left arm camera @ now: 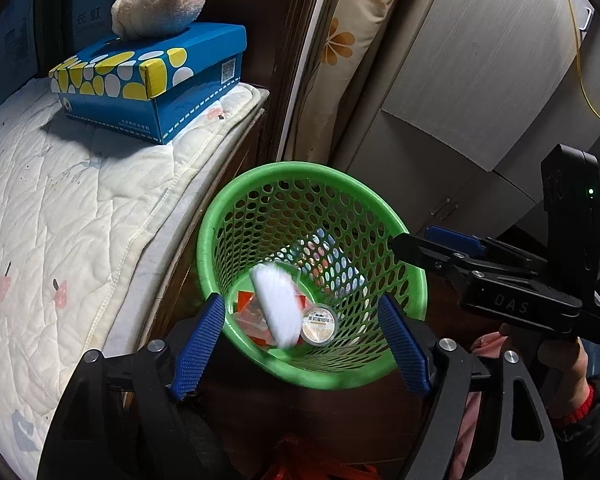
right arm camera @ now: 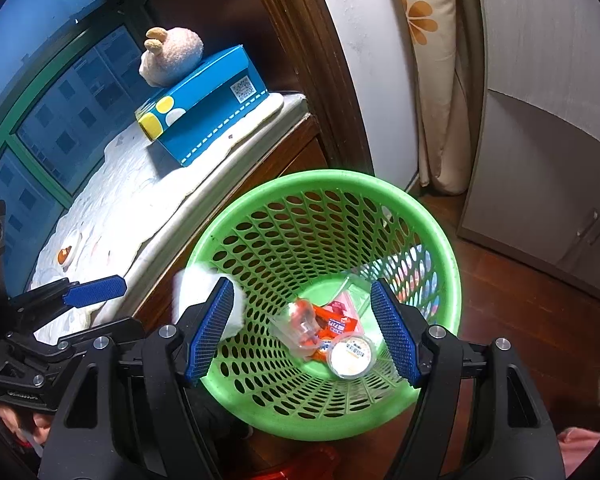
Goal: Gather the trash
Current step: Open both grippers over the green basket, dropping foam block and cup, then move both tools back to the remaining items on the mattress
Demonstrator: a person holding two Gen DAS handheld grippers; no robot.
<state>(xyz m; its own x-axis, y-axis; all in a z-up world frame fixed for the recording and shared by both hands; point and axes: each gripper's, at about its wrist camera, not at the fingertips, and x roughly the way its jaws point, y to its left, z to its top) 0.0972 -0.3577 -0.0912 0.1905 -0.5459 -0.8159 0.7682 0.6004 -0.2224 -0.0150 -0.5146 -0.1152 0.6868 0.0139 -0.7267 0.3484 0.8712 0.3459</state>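
A green perforated basket [left arm camera: 320, 172] [right arm camera: 324, 178] stands on the floor beside a padded ledge. In its bottom lie a small round lidded cup [left arm camera: 319, 325] [right arm camera: 352, 354], orange-red wrappers [left arm camera: 250, 312] [right arm camera: 334, 322] and clear plastic [right arm camera: 296, 320]. A white wad [left arm camera: 278, 304] [right arm camera: 194, 292], motion-blurred, is in the air over the basket's near-left rim, held by nothing. My left gripper [left arm camera: 300, 344] is open above the basket; one of its blue pads [right arm camera: 94, 292] shows in the right wrist view. My right gripper [right arm camera: 304, 334] is open over the basket, and its fingers [left arm camera: 414, 251] reach in from the right.
A blue spotted box [left arm camera: 152, 80] [right arm camera: 208, 112] with a plush toy [left arm camera: 160, 0] [right arm camera: 172, 58] on top sits on the quilted ledge pad [left arm camera: 60, 220]. A flowered curtain [right arm camera: 428, 40] and grey cabinet [right arm camera: 540, 160] stand behind the basket. A hand [left arm camera: 560, 360] holds the right gripper.
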